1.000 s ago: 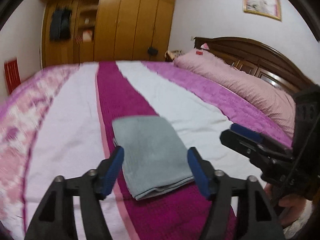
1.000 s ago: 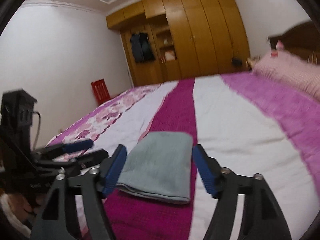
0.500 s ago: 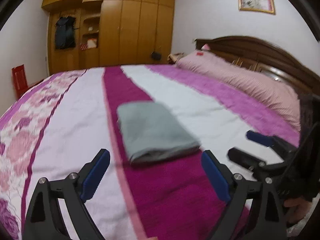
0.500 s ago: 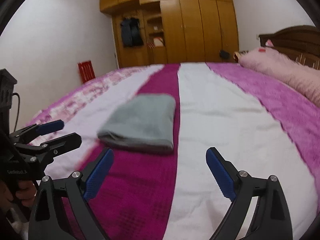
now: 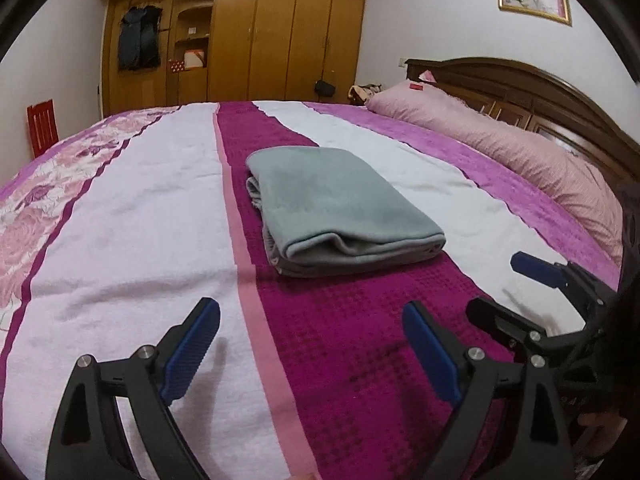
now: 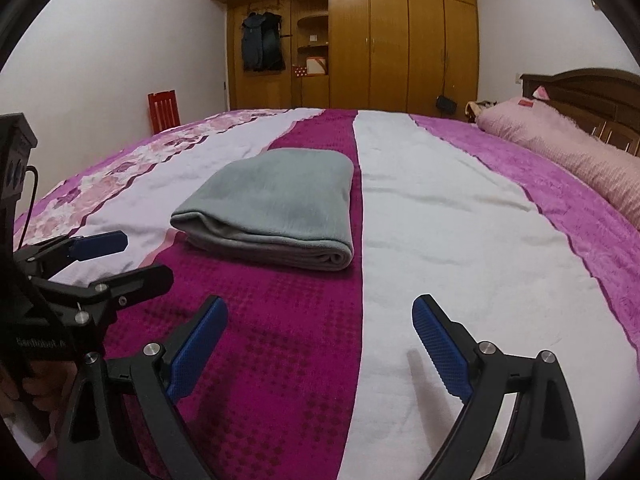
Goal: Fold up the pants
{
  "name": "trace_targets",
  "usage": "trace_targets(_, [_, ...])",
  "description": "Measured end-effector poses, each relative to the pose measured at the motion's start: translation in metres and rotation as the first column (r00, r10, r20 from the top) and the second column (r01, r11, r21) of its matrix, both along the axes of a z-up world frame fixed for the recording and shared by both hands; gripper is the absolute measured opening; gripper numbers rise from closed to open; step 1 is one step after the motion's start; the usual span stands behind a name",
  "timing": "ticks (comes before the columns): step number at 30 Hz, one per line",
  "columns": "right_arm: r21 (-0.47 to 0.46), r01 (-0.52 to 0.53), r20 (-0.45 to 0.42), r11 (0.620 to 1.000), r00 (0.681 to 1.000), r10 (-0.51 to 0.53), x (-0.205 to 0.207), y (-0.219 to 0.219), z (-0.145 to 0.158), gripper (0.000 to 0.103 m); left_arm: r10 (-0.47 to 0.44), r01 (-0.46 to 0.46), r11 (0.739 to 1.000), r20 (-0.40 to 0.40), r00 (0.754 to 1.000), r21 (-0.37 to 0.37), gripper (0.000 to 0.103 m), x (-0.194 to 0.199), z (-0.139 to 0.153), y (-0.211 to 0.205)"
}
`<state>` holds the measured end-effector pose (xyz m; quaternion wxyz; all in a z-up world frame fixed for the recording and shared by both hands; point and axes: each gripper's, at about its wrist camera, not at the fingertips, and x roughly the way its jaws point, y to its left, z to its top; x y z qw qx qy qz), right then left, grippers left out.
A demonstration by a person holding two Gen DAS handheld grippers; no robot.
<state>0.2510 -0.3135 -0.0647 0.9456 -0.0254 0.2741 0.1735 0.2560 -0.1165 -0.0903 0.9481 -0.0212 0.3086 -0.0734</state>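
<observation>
Having released folded pants, both grippers withdrawn, open.

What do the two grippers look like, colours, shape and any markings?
Both the left gripper and the right gripper have black curved frames with silver screws and two fingers faced with ribbed blue pads. The left one's body carries white lettering, too blurred to read, and a black cable.

The folded pants lie on the bed, pillows to their right, wardrobe behind.
</observation>
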Motion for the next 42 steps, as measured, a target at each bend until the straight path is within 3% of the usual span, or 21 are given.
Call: trace_targets(42, [0.010,0.000,-0.001,1.000,1.000,0.000,-0.0005,-0.0010,0.0017,0.094,-0.005,0.005,1.000,-0.001,1.000,0.021,0.095,0.0021,0.0009,-0.0055])
